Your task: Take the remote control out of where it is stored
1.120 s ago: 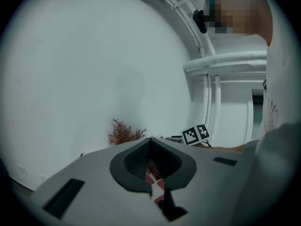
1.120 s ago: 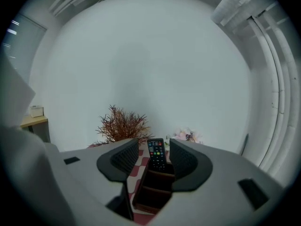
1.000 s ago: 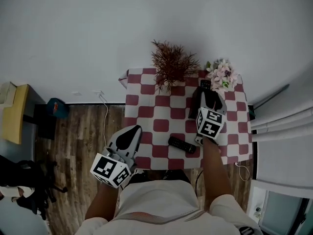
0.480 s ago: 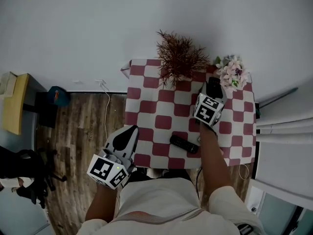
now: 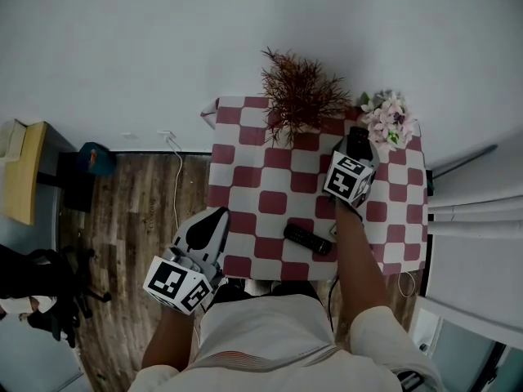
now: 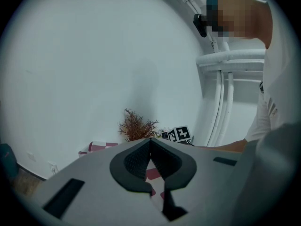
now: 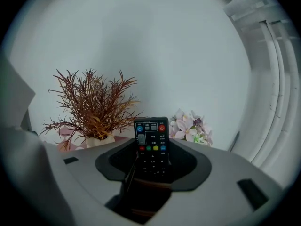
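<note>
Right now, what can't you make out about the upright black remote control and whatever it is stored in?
Storage holder under the upright black remote control: right gripper view, only a brown edge shows past the gripper's body; head view, covered by the right gripper, whose jaws, just closing slightly, stand apart around the remote.
Button labels: too small in both views.
Remote's lower end: right gripper view, lost in dark shadow between the jaws.

The head view looks steeply down from high above the red plant (image 5: 301, 96). The left gripper view faces that plant roughly level from well away, the right gripper view from close by. All three share the plant; the first two also show the right gripper (image 5: 356, 147) beside it.
</note>
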Available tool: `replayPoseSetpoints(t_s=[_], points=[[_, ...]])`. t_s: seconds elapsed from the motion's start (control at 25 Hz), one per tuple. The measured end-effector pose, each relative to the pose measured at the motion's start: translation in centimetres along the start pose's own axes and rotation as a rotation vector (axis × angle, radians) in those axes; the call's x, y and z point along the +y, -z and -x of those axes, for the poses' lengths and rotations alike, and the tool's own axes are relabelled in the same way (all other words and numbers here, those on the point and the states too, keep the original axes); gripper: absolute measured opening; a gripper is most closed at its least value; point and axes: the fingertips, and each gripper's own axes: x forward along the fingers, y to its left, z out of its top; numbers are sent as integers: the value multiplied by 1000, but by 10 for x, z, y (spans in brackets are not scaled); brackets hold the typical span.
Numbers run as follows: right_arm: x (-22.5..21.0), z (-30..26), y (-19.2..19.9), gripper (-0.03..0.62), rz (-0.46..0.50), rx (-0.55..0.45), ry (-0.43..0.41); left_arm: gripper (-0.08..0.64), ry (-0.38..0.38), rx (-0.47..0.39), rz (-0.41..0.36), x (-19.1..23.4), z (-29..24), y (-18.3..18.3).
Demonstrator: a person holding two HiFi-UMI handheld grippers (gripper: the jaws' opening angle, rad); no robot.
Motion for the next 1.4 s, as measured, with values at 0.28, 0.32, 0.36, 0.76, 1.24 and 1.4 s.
replayPoseSetpoints(t_s=[0.28,0.32,0.36,0.76,1.24,1.4], points=[[-13,44,-33,219,-55,-124,-55,9,20,-6,1,-4,3,0],[-15,57,-42,219,-63,-152,-76,9,27,-6,1,-6,2,1],[-18,70,-52,219,-67,-180,-95,8,37,-6,0,-8,1,1],[-68,168,-79,218,42,-258,-282,8,155,-24,-26,-41,-14,-10],[-150,153,71,216,348,259,-297,9,250,-1,-35,-82,-36,-1],[-141,139,134,216,582,507,-398,9,245,6,-33,-90,-41,2]])
